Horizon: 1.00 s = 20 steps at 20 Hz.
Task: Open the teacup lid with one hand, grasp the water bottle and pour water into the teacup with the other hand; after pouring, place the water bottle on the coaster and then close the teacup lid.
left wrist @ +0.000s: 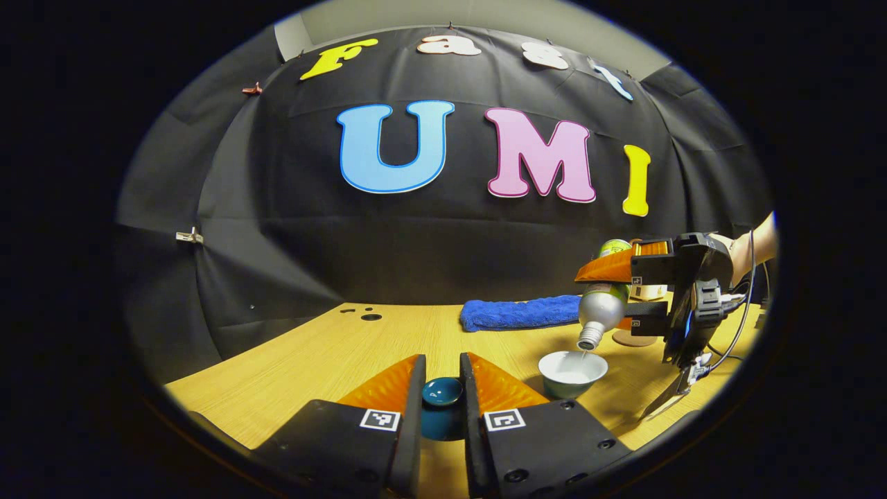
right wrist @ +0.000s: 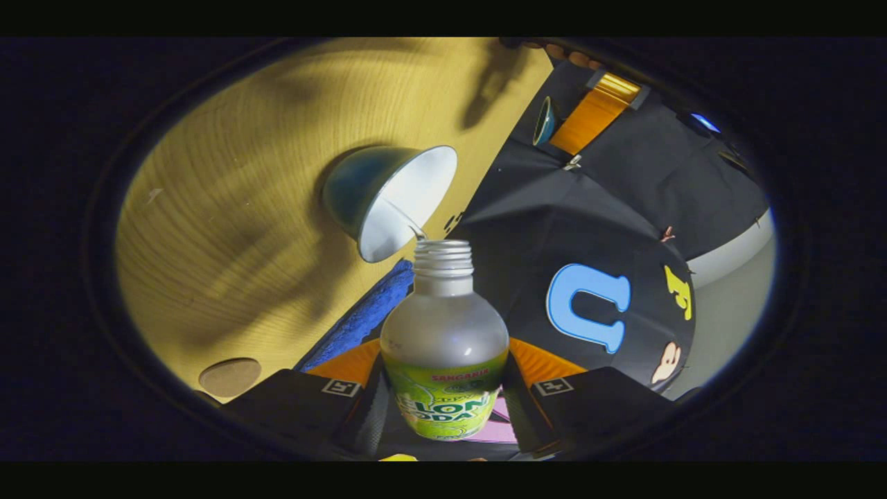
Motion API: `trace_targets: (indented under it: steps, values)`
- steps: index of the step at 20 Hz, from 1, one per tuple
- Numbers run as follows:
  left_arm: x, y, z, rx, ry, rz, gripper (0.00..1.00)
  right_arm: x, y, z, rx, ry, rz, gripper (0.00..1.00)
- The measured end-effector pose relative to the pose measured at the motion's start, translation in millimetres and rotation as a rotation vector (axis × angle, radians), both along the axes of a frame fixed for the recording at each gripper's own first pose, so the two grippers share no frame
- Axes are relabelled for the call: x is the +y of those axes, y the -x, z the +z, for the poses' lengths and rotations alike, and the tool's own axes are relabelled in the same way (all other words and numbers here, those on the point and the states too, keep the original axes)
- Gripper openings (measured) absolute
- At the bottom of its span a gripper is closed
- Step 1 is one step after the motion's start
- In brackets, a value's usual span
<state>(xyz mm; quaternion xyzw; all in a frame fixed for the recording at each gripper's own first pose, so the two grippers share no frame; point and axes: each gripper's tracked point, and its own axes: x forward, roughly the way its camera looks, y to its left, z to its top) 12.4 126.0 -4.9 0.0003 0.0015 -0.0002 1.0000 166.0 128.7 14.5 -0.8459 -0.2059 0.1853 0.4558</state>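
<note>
Two hand-held grippers are at work, with the teacup as the landmark. Nearest, in the left gripper view, the left hand-held gripper is clenched on the teacup lid, holding it just left of the cup and above the desk. The lid looks glazed, so probably hard, slick and chippable; a grip on both sides of its knob or rim seems the safe hold.

The teacup stands open on the desk, its white inside showing. Directly over it the water bottle is tipped neck-down, a thin stream falling from its mouth into the cup. The right hand-held gripper grasps the bottle across its labelled body, both fingers pressing the sides. The bottle looks like light, smooth metal or plastic, likely to slip if squeezed loosely; the mid-body hold suits it.

Behind the cup, to its right, lies the round coaster; farther back, a blue cloth rests on the desk.
</note>
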Motion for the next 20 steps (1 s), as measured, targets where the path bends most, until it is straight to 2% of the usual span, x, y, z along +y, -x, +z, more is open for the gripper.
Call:
trace_targets:
  steps: [1, 3, 5, 20]
  values:
    - [0, 0, 0, 0.001, 0.000, 0.000, 0.32, 1, 0, -1, -0.002, 0.007, 0.005, 0.75]
    - [0, 0, 0, 0.001, 0.000, 0.000, 0.30, 1, 1, -1, -0.004, 0.016, 0.011, 0.75]
    - [0, -1, 0, 0.001, 0.000, 0.000, 0.32, 2, 3, 1, -0.009, 0.022, 0.017, 0.75]
    - [0, -1, -1, -0.001, 0.000, -0.002, 0.30, 20, 1, 15, -0.032, 0.102, 0.072, 0.75]
